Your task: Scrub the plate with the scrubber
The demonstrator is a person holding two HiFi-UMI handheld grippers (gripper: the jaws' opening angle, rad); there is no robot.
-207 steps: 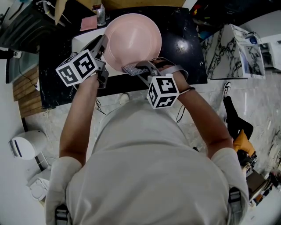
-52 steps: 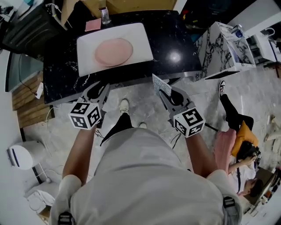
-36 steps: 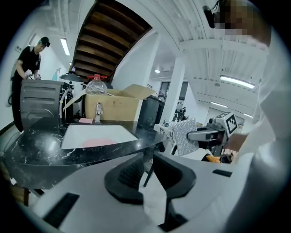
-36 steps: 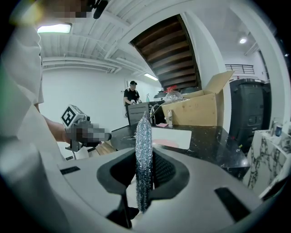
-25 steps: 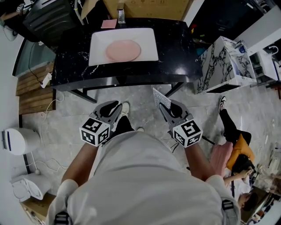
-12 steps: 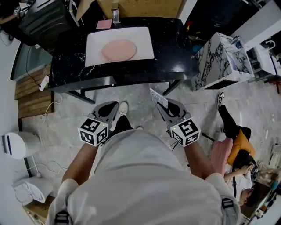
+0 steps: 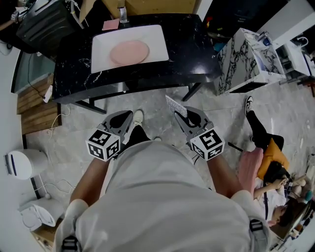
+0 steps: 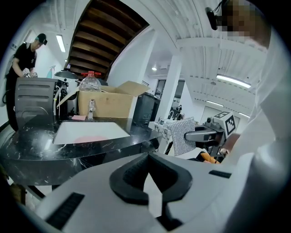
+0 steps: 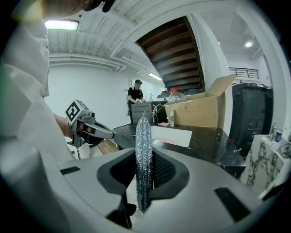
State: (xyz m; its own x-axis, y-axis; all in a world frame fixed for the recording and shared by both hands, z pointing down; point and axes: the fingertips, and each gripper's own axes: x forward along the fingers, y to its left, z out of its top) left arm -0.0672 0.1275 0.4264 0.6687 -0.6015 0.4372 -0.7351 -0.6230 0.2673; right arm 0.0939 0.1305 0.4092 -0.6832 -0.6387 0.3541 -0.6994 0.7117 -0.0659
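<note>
The pink plate [image 7: 129,52] lies flat on a white tray [image 7: 103,63] on the black marble table [image 7: 192,54], well ahead of both grippers. My left gripper [image 7: 128,115] is held over the floor close to my body, its jaws shut with nothing between them. My right gripper [image 7: 179,115] is level with it and shut on the silver mesh scrubber [image 7: 175,105], which stands upright between the pads [image 9: 143,159]. In the left gripper view, the scrubber [image 8: 182,135] shows at the right and the plate [image 8: 88,139] far off on the tray.
A cardboard box [image 7: 147,5], a bottle [image 7: 122,12] and a pink pad [image 7: 110,24] sit at the table's far edge. A marble-patterned cabinet [image 7: 246,54] stands right of the table. A person [image 7: 268,162] sits on the floor at right.
The plate, earlier held up in the left gripper against the scrubber, now lies on the tray. Both grippers have drawn back from the table. Over the last second they barely moved.
</note>
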